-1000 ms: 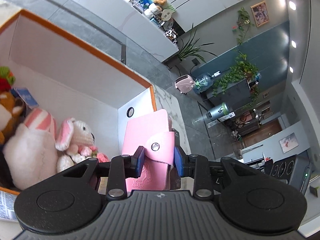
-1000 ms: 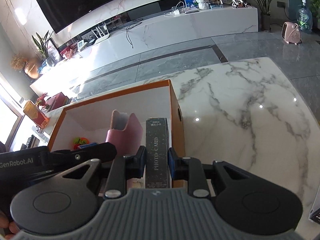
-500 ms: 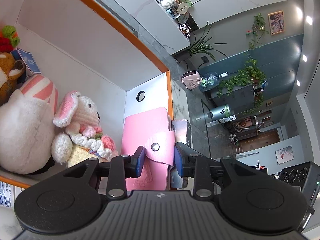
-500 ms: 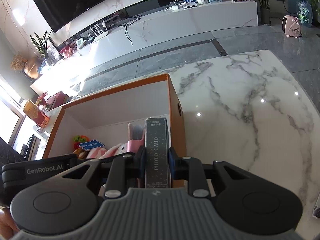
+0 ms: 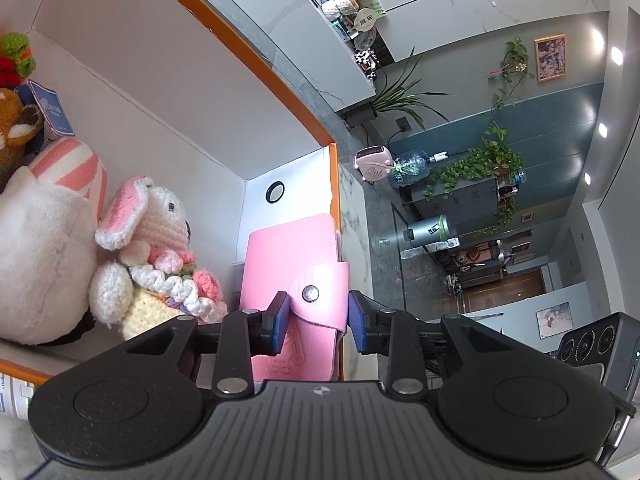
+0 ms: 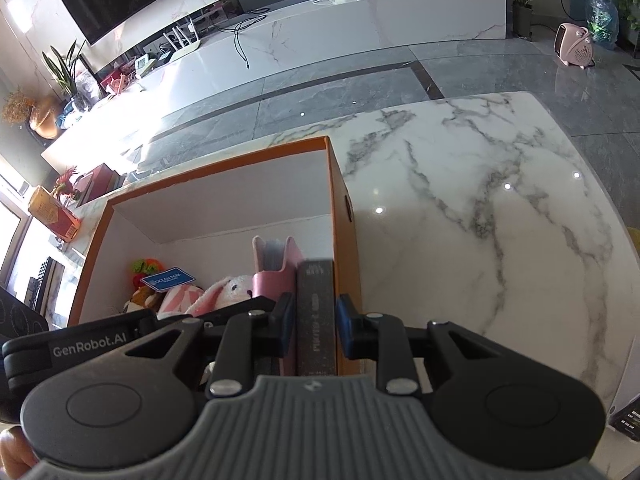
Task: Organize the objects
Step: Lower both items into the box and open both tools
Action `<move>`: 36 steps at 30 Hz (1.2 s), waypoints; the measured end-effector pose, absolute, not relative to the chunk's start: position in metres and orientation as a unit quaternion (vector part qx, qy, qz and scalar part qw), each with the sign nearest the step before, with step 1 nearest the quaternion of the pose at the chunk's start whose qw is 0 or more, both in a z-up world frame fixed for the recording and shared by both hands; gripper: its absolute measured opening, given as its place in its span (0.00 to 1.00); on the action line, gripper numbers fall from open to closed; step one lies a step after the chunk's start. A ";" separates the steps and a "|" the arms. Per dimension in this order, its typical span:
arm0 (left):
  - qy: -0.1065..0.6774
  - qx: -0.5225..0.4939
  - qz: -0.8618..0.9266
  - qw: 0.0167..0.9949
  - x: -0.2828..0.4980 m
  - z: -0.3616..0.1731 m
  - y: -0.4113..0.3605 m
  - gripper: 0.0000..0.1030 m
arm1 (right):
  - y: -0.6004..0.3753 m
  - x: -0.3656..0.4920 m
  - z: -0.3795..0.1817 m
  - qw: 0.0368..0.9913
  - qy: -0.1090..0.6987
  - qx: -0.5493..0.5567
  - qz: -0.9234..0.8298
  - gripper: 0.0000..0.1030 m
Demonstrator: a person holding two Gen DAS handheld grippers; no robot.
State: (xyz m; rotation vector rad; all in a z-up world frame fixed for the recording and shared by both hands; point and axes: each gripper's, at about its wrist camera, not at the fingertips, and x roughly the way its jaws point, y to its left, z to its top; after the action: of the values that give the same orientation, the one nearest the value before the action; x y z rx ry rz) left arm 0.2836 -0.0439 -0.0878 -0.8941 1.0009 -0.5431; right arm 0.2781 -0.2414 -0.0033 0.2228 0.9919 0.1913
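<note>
Pink wallet [image 5: 294, 276] clamped between left gripper [image 5: 316, 316] pads, upright inside box [image 5: 256, 76] at its right end wall. Dark "PHOTO CARD" case [image 6: 315, 316] pinched in right gripper [image 6: 314, 330], just beside wallet, against same end wall, lower end hidden. Beyond, left in box: crocheted bunny [image 5: 154, 240], white plush [image 5: 36, 256], brown toy [image 5: 14, 120] with blue tag [image 6: 168, 279]. Box rests on marble table [image 6: 480, 220].

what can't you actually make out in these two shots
- Left wrist: pink card wallet, lower end hidden behind the left gripper.
- Right wrist: photo card box, spine lettering blurred; bottom hidden by the right gripper.
- Right wrist: plush toys partly blocked by the other gripper's body.
</note>
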 end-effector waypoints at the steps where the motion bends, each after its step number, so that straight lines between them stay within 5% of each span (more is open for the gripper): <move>1: 0.458 -0.407 -0.249 0.750 0.284 -0.087 -0.046 0.36 | -0.242 0.278 -0.003 0.869 0.474 0.108 0.090 0.25; 18: 0.502 -0.283 -0.214 0.789 0.287 -0.084 -0.064 0.36 | -0.258 0.264 0.000 0.883 0.440 0.137 0.092 0.28; 36: 0.525 -0.315 -0.211 0.762 0.294 -0.090 -0.064 0.36 | -0.258 0.255 -0.011 0.884 0.436 0.146 0.090 0.31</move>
State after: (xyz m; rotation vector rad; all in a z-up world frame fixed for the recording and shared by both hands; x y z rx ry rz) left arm 0.2937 -0.0644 -0.0904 -0.6859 1.1418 -0.4590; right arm 0.2548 -0.2579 -0.0109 0.3030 0.9070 0.1872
